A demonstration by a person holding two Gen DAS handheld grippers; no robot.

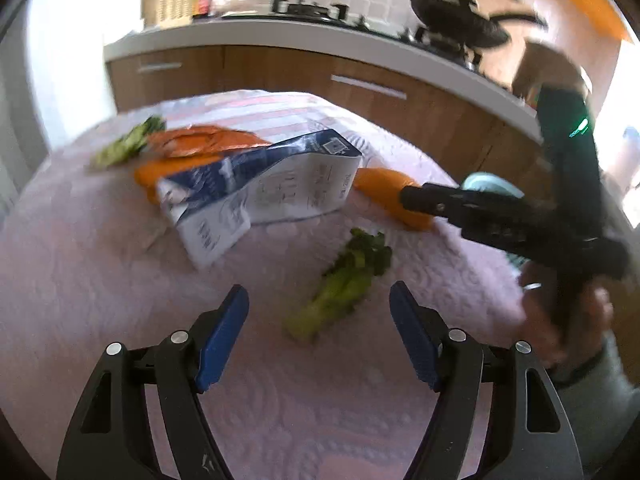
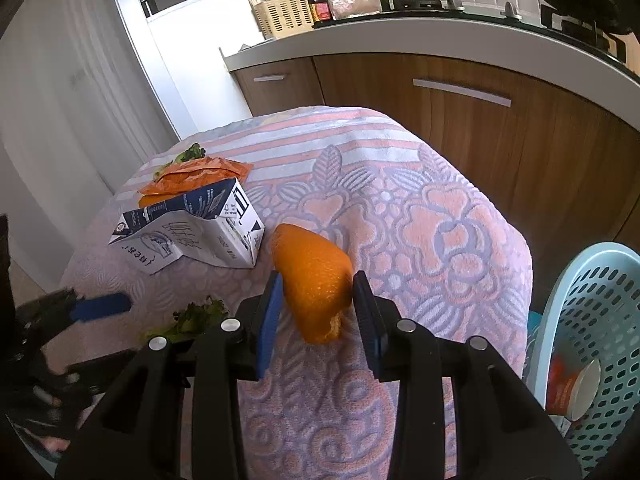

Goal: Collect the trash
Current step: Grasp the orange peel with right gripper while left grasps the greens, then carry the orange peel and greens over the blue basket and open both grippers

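My right gripper [image 2: 316, 304] is shut on an orange peel [image 2: 314, 276] and holds it above the pink patterned tablecloth [image 2: 400, 208]. In the left wrist view the right gripper [image 1: 412, 200] shows at the right with the peel [image 1: 384, 192]. My left gripper [image 1: 320, 320] is open and empty just over a green vegetable scrap [image 1: 344, 284], also seen in the right wrist view [image 2: 192, 320]. A crushed blue-and-white milk carton [image 1: 260, 192] [image 2: 192, 232] lies mid-table. An orange wrapper [image 1: 200, 142] [image 2: 196, 176] and another green scrap [image 1: 128, 144] lie behind it.
A light blue perforated basket [image 2: 592, 320] stands right of the table and holds a paper cup [image 2: 580, 388]. Wooden cabinets [image 2: 480, 128] and a white counter with a stove [image 1: 312, 10] run behind the table.
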